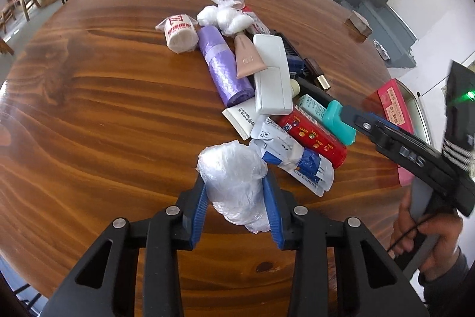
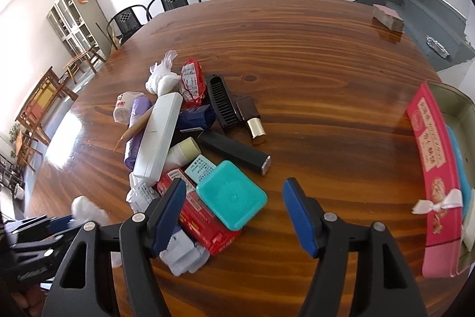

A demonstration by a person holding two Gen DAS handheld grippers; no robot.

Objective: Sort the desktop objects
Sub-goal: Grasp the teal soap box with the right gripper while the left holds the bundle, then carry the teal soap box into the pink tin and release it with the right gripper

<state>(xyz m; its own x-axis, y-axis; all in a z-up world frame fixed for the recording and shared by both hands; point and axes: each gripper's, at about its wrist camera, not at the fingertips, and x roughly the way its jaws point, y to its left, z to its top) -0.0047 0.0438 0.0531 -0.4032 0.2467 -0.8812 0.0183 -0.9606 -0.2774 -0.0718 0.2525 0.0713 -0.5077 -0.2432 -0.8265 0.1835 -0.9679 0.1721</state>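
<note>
A crumpled clear plastic bag (image 1: 234, 180) sits between the blue pads of my left gripper (image 1: 236, 183), which is shut on it just above the wooden table (image 1: 104, 109). From the right wrist view the same bag (image 2: 86, 207) shows at the lower left. My right gripper (image 2: 234, 189) is open, its fingers either side of a teal square box (image 2: 231, 193) without touching it. The teal box lies on a red packet (image 2: 204, 222) at the near end of a heap: a white case (image 2: 157, 135), a purple bag roll (image 1: 222, 67) and a black bar (image 2: 234, 150).
A pink gift box (image 2: 436, 168) leans in a metal tin (image 2: 457, 100) at the table's right edge. A small block (image 2: 389, 17) sits at the far right corner. Two black chairs (image 2: 154, 8) stand behind the table. A hand (image 1: 427, 242) grips the right tool.
</note>
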